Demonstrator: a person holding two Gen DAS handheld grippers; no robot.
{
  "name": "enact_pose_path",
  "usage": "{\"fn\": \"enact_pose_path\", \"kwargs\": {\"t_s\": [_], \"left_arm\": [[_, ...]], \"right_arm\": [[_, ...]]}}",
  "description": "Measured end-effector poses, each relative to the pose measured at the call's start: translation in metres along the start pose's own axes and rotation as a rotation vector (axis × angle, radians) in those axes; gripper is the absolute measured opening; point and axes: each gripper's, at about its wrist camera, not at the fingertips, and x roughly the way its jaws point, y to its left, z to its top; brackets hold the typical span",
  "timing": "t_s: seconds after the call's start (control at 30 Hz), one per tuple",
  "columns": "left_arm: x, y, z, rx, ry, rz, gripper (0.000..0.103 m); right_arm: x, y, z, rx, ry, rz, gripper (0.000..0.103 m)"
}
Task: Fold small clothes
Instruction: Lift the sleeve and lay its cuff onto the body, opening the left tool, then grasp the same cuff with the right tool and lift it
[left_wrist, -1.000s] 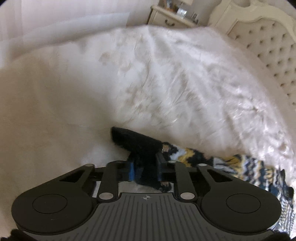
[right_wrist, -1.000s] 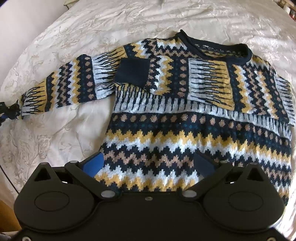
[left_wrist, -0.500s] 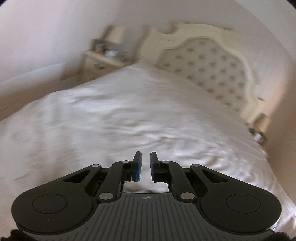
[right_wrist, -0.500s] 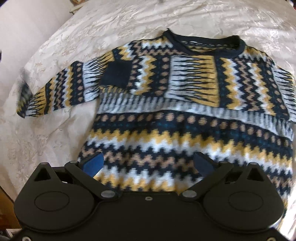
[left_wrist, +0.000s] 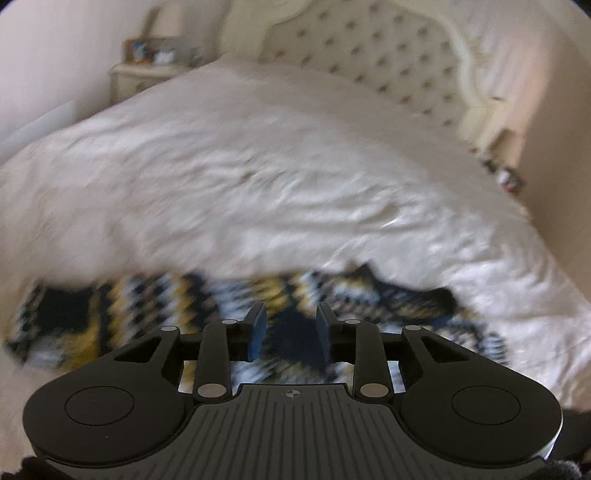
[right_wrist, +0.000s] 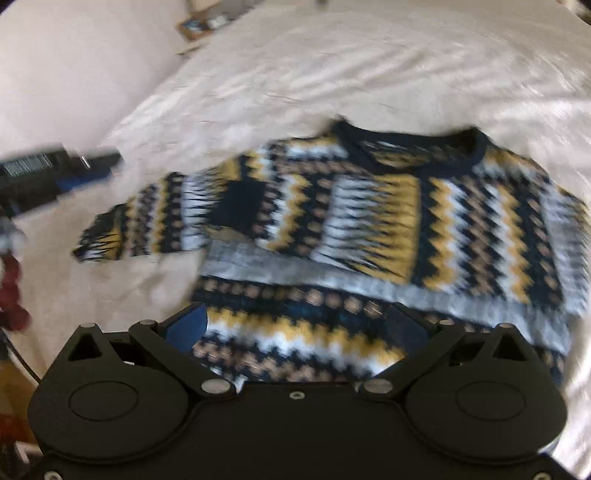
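Note:
A navy, yellow and white patterned knit sweater lies flat on the white bed, neck hole at the far side, left sleeve stretched out to the left. My right gripper is open and empty, hovering over the sweater's lower body. My left gripper is open and empty above the sweater, which is blurred in that view. The left gripper also shows in the right wrist view, left of the sleeve's cuff.
The white bedspread stretches away to a tufted cream headboard. A nightstand stands at the far left of the bed, another small table at the right.
My left gripper let go of the sleeve cuff, lifted away, opened wider and now looks down over the sweater. My right gripper pulled back, so the sweater looks farther away.

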Motion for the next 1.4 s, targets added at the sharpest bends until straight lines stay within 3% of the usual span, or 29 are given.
{"fn": "enact_pose_path", "kwargs": {"t_s": [0.13,0.27,0.43,0.53,0.7,0.87,0.97,1.1,1.4], "left_arm": [[-0.007,0.050,-0.012,-0.072,0.023,0.115,0.030],[-0.017,0.099,-0.014,-0.100,0.038,0.235,0.030],[-0.021,0.147,-0.008,-0.087,0.056,0.307,0.031],[-0.011,0.170,-0.004,-0.075,0.082,0.306,0.031],[0.014,0.199,-0.009,-0.043,0.146,0.283,0.031],[0.032,0.227,-0.027,-0.093,0.233,0.257,0.031],[0.030,0.236,-0.036,-0.109,0.223,0.221,0.032],[0.030,0.244,-0.039,-0.130,0.217,0.187,0.032],[0.029,0.251,-0.043,-0.164,0.193,0.159,0.032]], "right_arm": [[0.017,0.031,0.014,-0.063,0.024,0.064,0.102],[0.034,0.074,0.031,-0.154,0.007,0.071,0.102],[0.052,0.134,0.057,-0.224,-0.046,0.091,0.102],[0.068,0.167,0.070,-0.262,-0.065,0.073,0.101],[0.104,0.202,0.086,-0.258,-0.024,0.140,0.076],[0.140,0.230,0.093,-0.269,0.033,0.200,0.071],[0.159,0.243,0.096,-0.283,0.060,0.227,0.070],[0.193,0.257,0.101,-0.287,0.105,0.251,0.062],[0.242,0.278,0.106,-0.281,0.176,0.232,0.055]]}}
